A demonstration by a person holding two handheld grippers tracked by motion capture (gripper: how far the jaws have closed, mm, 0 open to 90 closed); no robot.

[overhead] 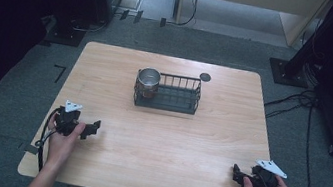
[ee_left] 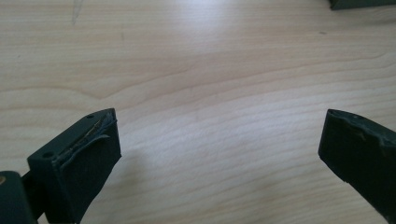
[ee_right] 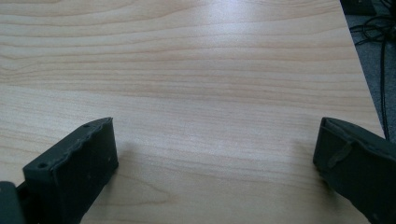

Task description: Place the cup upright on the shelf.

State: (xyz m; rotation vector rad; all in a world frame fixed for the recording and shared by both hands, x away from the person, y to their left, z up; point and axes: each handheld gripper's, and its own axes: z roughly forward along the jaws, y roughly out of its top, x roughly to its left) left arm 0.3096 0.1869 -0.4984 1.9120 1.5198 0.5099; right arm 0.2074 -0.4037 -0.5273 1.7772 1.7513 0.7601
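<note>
At the near edge of the bench [overhead: 156, 142], the left gripper [overhead: 94, 127] and right gripper [overhead: 237, 174] rest with fingers [ee_left: 79, 158] spread wide, holding nothing. Bare wood gives plenty of room between them and the wire basket [overhead: 176, 97] farther back. The metal cup [overhead: 148, 81] stands in its left end (rigid, light, probably slippery); I'd grip its rim, minding the basket wall just beside it.
</note>
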